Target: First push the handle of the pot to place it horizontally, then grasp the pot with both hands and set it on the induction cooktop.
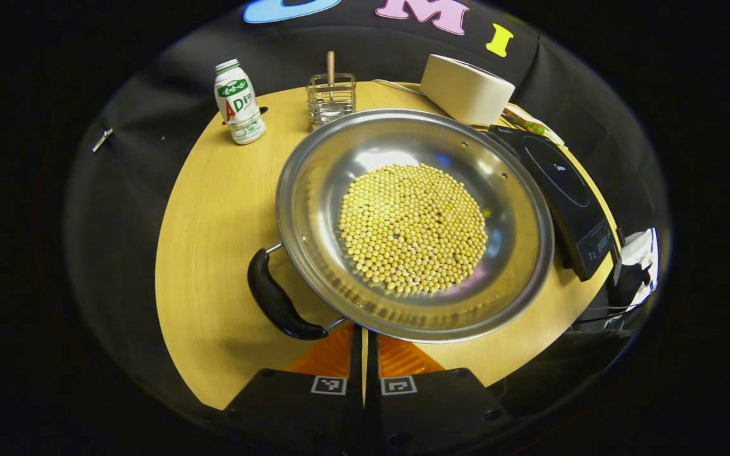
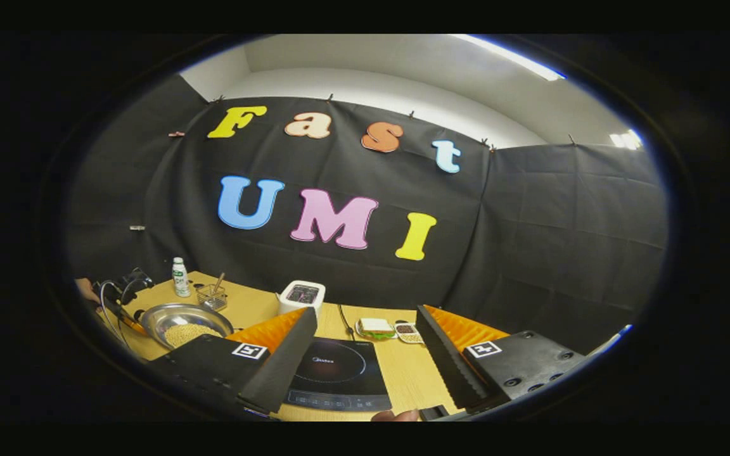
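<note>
Stainless steel fills the middle of the left gripper view: the pot (image 1: 414,221) is a wide, shallow pan holding a round bed of yellow beans (image 1: 412,228), standing on the wooden surface (image 1: 213,253). Its black handle (image 1: 279,304) sits at the lower left of the rim and looks folded down against the surface. The left gripper (image 1: 364,354) is at the bottom centre of that frame, its fingers drawn together with only a thin slit between them and nothing held, the tips just at the pot's near rim, beside the handle's lower end. The induction cooktop (image 1: 561,190) lies at the right edge of the frame, just beside the pot.

In the right gripper view the right gripper (image 2: 365,354) has its fingers wide apart, raised above the induction cooktop (image 2: 333,373), well apart from the pot (image 2: 184,320) at the lower left.

The handle-pushing step looks to be in hand, not the lift. The next move likely calls for the closed tips to slide under or against the handle and tip it level; afterwards each gripper would need a side of the pot to take hold.
</note>
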The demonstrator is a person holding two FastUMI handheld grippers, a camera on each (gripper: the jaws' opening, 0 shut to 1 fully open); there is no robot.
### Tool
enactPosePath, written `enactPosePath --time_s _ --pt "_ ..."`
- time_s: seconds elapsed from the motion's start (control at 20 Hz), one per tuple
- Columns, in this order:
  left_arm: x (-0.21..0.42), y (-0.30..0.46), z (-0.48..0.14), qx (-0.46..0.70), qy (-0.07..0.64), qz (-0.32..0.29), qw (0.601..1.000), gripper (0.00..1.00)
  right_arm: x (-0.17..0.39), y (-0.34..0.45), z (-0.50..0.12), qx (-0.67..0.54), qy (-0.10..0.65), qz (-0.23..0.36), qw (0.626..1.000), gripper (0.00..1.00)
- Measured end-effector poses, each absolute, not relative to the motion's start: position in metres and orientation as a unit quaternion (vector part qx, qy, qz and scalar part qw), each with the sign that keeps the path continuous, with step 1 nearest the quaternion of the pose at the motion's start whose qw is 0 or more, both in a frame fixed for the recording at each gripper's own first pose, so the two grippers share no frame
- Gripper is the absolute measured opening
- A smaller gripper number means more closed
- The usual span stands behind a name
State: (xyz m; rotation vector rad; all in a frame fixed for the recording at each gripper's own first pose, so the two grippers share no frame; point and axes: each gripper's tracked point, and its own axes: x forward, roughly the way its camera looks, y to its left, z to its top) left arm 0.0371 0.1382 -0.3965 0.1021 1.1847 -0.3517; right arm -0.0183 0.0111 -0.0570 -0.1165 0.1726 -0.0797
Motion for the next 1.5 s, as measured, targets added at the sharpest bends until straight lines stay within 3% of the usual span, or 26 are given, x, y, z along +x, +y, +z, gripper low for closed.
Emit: enactPosePath --time_s 0.9,1.3,1.4,1.5 --pt "0.144 0.188 -0.414 0.048 0.536 -0.11 0.836 0.05 -0.022 -0.002 -0.069 -0.082 0.108 -0.069 0.988 0.98" --pt "0.126 0.197 -0.407 0.055 0.505 -0.086 0.857 0.06 -0.022 0.015 -0.085 -0.065 0.128 -0.049 0.988 0.98" --pt "0.114 0.202 -0.402 0.055 0.496 -0.081 0.863 0.1 -0.022 0.021 -0.089 -0.061 0.132 -0.04 0.989 0.98" --pt "0.104 0.203 -0.391 0.036 0.478 -0.076 0.874 0.37 -0.021 0.028 -0.093 -0.06 0.136 -0.028 0.988 0.98"
